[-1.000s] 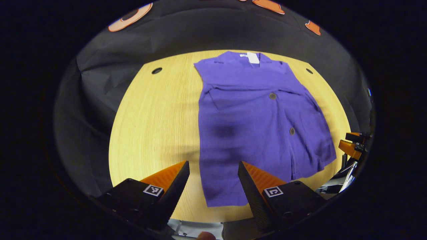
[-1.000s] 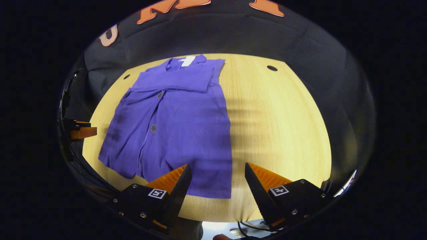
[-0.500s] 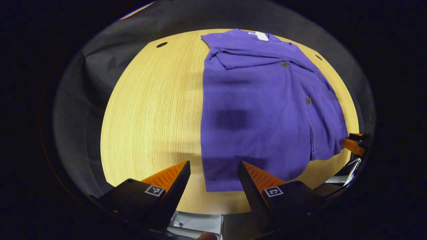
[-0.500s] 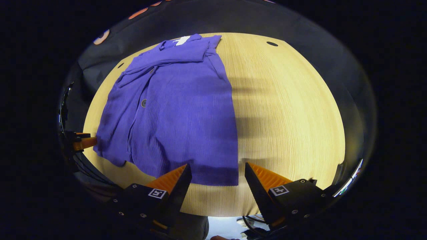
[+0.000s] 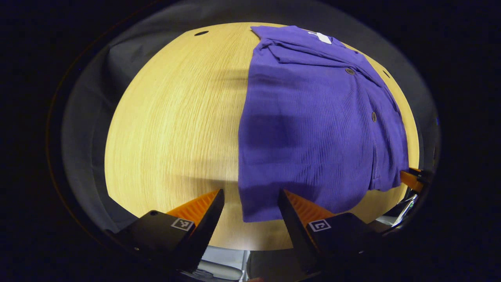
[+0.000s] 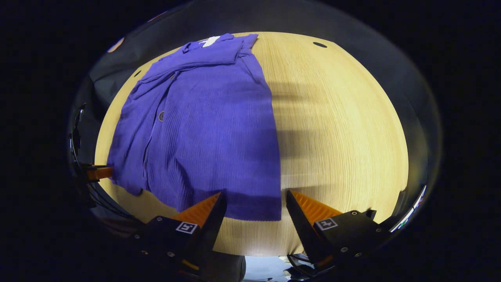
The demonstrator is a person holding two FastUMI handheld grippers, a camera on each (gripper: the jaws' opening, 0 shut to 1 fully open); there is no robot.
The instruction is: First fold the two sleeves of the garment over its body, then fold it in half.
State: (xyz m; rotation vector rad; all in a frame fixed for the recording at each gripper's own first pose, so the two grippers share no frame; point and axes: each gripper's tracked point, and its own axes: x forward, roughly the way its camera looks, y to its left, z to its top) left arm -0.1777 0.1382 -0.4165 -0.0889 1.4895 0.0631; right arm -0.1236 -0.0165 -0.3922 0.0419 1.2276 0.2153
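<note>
I see the purple shirt (image 5: 313, 125) lying flat on the wooden bench (image 5: 176, 125), with both sleeves folded over its body. My left hand-held gripper (image 5: 250, 203) is spread wide, just over the shirt's near left corner. My right hand-held gripper (image 6: 254, 205) is spread wide too, at the near right corner. Neither one is pinching anything.

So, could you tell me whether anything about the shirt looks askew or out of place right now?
Slightly. The purple shirt lies flat on the wooden table with its sleeves folded in, but the hem is uneven: one front panel flares outward and ends higher than the rest.
</note>
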